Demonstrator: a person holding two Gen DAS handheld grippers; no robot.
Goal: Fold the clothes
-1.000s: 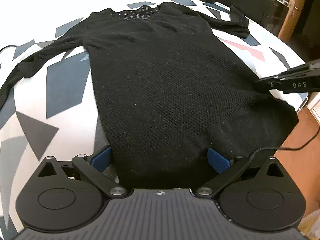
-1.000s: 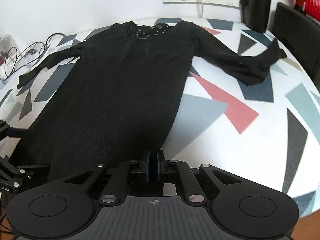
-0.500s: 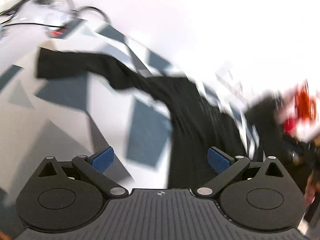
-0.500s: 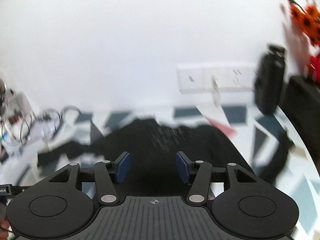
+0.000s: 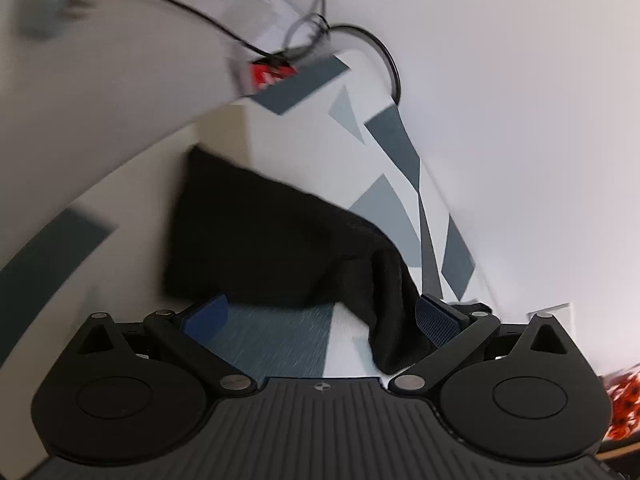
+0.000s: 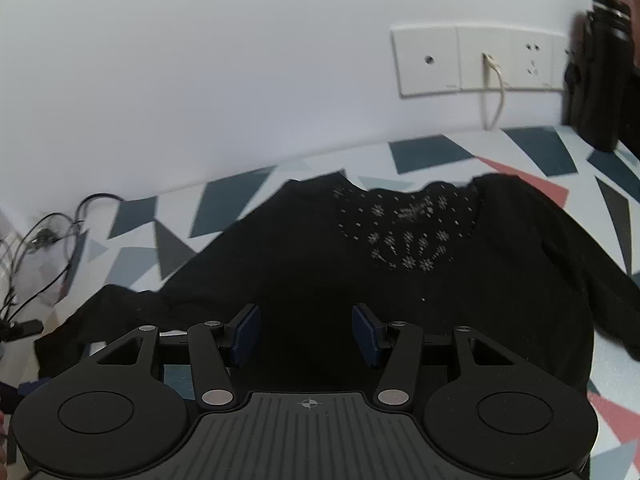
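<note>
A black sweater (image 6: 400,280) with a beaded neckline (image 6: 404,236) lies flat on the patterned table (image 6: 432,152). My right gripper (image 6: 306,334) hovers open over the sweater's upper body, below the neckline, with nothing pressed between its blue pads. In the left wrist view the sweater's left sleeve end (image 5: 256,240) lies on the table (image 5: 384,200). My left gripper (image 5: 320,318) is open just in front of it. The sleeve runs down past the right pad without being pinched.
Black cables (image 5: 304,28) and a red item (image 5: 270,74) lie beyond the sleeve end. Wall sockets (image 6: 476,60) with a plugged white cord sit behind the table. A black bottle (image 6: 600,80) stands at the far right, and more cables (image 6: 48,240) lie at the left.
The right gripper has gone from shut at the hem to open and moved up toward the neckline. The left gripper left the hem, swung to the left sleeve end and rolled.
</note>
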